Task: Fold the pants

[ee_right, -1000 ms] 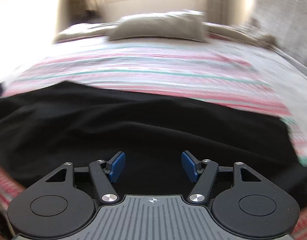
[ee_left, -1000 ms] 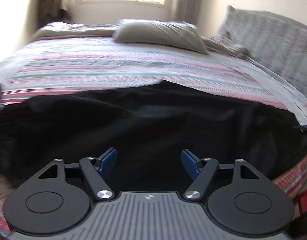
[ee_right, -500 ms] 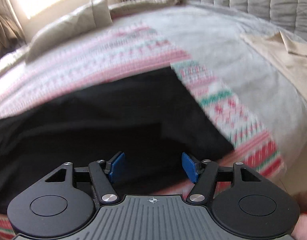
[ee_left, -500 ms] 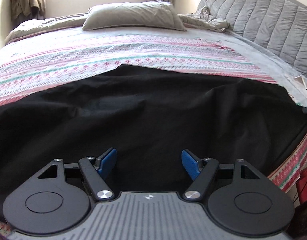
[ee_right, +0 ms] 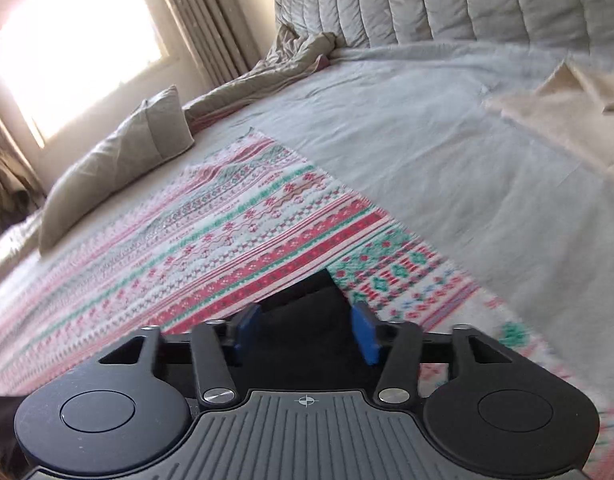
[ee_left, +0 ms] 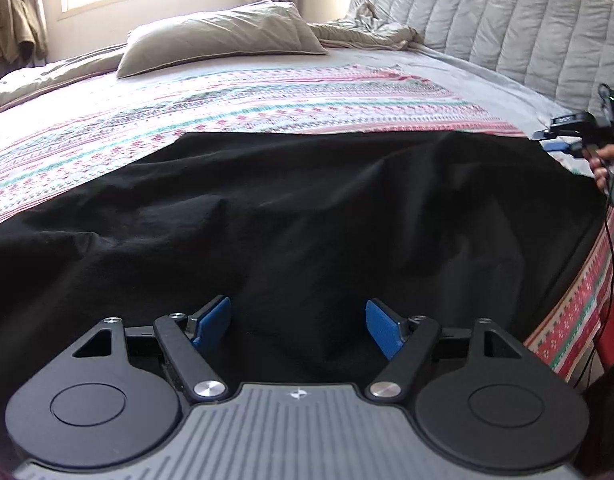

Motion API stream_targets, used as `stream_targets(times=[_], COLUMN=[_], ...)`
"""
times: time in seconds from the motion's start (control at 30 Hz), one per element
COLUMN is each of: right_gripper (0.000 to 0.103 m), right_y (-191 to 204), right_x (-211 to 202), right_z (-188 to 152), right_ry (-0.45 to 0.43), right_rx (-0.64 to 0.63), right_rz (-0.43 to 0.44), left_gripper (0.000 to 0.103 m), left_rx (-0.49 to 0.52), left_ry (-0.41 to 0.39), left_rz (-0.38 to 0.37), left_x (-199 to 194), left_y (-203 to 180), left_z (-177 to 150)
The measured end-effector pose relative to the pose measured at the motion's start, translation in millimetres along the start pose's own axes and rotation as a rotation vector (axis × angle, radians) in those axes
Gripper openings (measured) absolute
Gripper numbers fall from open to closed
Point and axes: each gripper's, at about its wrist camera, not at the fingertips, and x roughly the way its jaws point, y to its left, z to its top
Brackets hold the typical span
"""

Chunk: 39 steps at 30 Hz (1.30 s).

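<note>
One pair of black pants [ee_left: 307,216] lying crosswise on the bed, left jaws apart, right jaws closing around its corner.

Black pants [ee_right: 307,300] mostly hidden behind right gripper [ee_right: 305,330]; blanket edge blurred.

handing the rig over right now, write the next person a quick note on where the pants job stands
Left gripper: open, over the middle of the black pants, nothing between its jaws.
Right gripper: jaws have just been closing at the pants' far right corner; a gap shows between them, so no grip yet.
Pants lie spread across the striped blanket near the bed's front edge.
Done: no fold visible.
Left: grip the corner, take a second hold with the left, fold.
</note>
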Motion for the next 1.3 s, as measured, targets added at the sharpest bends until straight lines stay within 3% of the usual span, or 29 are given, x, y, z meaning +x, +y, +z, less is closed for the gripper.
stream_targets(times=[0.07,0.13,0.23,0.3,0.4,0.47,0.5,0.53,0.6,0.63,0.67,0.8,1.0,1.03,1.13,1.2,1.27,1.3], right_gripper=[0.014,0.0,0.0,0.0,0.016,0.038,0.044,0.049,0.048,0.045,0.031,0.003,0.002,0.002,0.016,0.017,0.037,0.042], right_y=[1,3,4,4,-4,-9,-10,-11,-7,-5,-2,12,19,20,19,17,11,8], right_x=[11,13,8,6,3,6,7,9,14,16,18,19,3,7,19,11,-11,-23], right_z=[0,1,7,11,16,15,14,12,8,6,4,-2,9,10,6,10,16,18], right_ry=[0.021,0.0,-0.058,-0.065,-0.059,-0.043,-0.038,-0.034,-0.029,-0.028,-0.027,-0.048,-0.195,-0.199,-0.149,-0.138,-0.15,-0.151], right_rx=[-0.01,-0.019,-0.015,-0.022,0.022,0.052,0.056,0.053,0.025,0.008,-0.011,-0.118,-0.129,-0.13,-0.108,-0.102,-0.067,-0.047], right_rz=[-0.002,-0.002,0.003,-0.04,-0.045,-0.024,-0.015,-0.014,-0.034,-0.04,-0.035,-0.044,-0.025,-0.033,-0.095,-0.132,-0.119,-0.108], left_gripper=[0.079,0.08,0.08,0.08,0.081,0.081,0.081,0.081,0.081,0.081,0.081,0.081,0.083,0.083,0.083,0.083,0.082,0.082], left_rx=[0.019,0.033,0.046,0.049,0.047,0.038,0.033,0.03,0.03,0.031,0.033,0.037,0.047,0.051,0.06,0.072,0.102,0.125], left_ry=[-0.001,-0.004,-0.005,-0.005,-0.004,-0.006,-0.007,-0.008,-0.01,-0.01,-0.01,-0.008,-0.012,-0.015,-0.022,-0.033,-0.053,-0.064], left_rz=[0.005,0.008,0.004,0.002,-0.002,-0.004,-0.005,-0.006,-0.006,-0.005,-0.005,-0.003,-0.009,-0.01,-0.026,-0.053,-0.086,-0.104], left_x=[2,3,5,6,7,6,6,6,6,6,6,7,8,8,7,4,-1,-4], left_y=[-2,-4,-6,-6,-5,-4,-4,-4,-4,-4,-4,-4,-4,-4,-4,-5,-8,-10], left_z=[-1,-1,-1,-1,-1,-1,-2,-2,-3,-3,-3,-4,-4,-4,-4,-6,-8,-9])
